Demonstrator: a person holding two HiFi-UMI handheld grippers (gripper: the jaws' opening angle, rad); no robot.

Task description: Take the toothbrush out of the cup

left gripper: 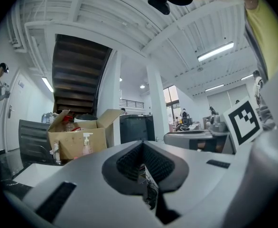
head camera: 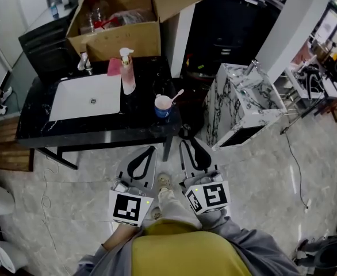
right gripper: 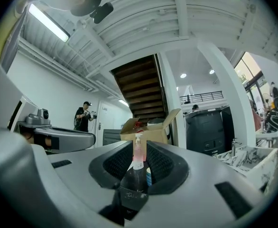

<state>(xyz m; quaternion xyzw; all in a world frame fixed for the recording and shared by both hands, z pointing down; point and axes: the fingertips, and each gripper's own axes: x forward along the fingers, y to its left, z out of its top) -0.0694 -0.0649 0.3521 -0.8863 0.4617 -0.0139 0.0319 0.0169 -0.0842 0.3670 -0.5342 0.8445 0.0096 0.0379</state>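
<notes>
A blue cup [head camera: 163, 109] stands near the front right corner of the black table [head camera: 145, 124], with a pale toothbrush [head camera: 176, 94] leaning out of it to the right. Both grippers are held low in front of the person, short of the table's front edge. My left gripper [head camera: 150, 149] [left gripper: 143, 167] is shut with nothing in it. My right gripper [head camera: 190, 146] [right gripper: 138, 167] stands open and empty. Through its gap the right gripper view shows the pink soap bottle [right gripper: 138, 151] and a sliver of the blue cup [right gripper: 149, 175] far ahead.
On the table are a white sink basin [head camera: 88, 96], the pink soap bottle [head camera: 127, 73] and an open cardboard box [head camera: 117, 36] at the back. A marble cabinet [head camera: 243, 102] stands to the right. A person [right gripper: 83, 117] stands by a far door.
</notes>
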